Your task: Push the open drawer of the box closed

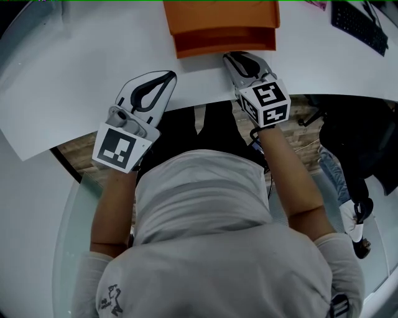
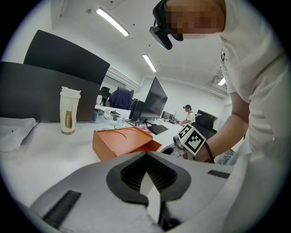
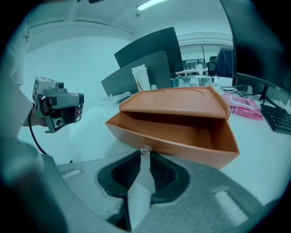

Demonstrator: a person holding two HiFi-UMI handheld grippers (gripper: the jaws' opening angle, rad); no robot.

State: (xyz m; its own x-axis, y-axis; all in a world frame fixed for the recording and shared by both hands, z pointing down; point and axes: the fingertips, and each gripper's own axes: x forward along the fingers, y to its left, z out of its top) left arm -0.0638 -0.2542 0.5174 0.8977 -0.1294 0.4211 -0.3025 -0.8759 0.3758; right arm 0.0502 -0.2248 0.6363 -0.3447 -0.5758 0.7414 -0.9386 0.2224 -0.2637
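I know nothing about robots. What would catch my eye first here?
An orange box stands on the white table, its drawer open toward the person. The right tool, jaws together, has its tips right at the drawer's front, by a small clear knob. The left tool, empty, is off to the left near the table's edge.

A big white table [image 1: 74, 74] stands over a wood floor [image 1: 74, 154]. Long lights [image 2: 111, 22] shine on the white ceiling. Dark boards [image 2: 50, 86] stand up at the back of the table. A tall cup [image 2: 68, 117] stands in front of them, and a white cloth [image 2: 16, 129] lies near it. Farther off are dark screens [image 2: 152, 98], a black keyboard [image 1: 360, 25] and a person [image 2: 187, 113] sitting at a desk.
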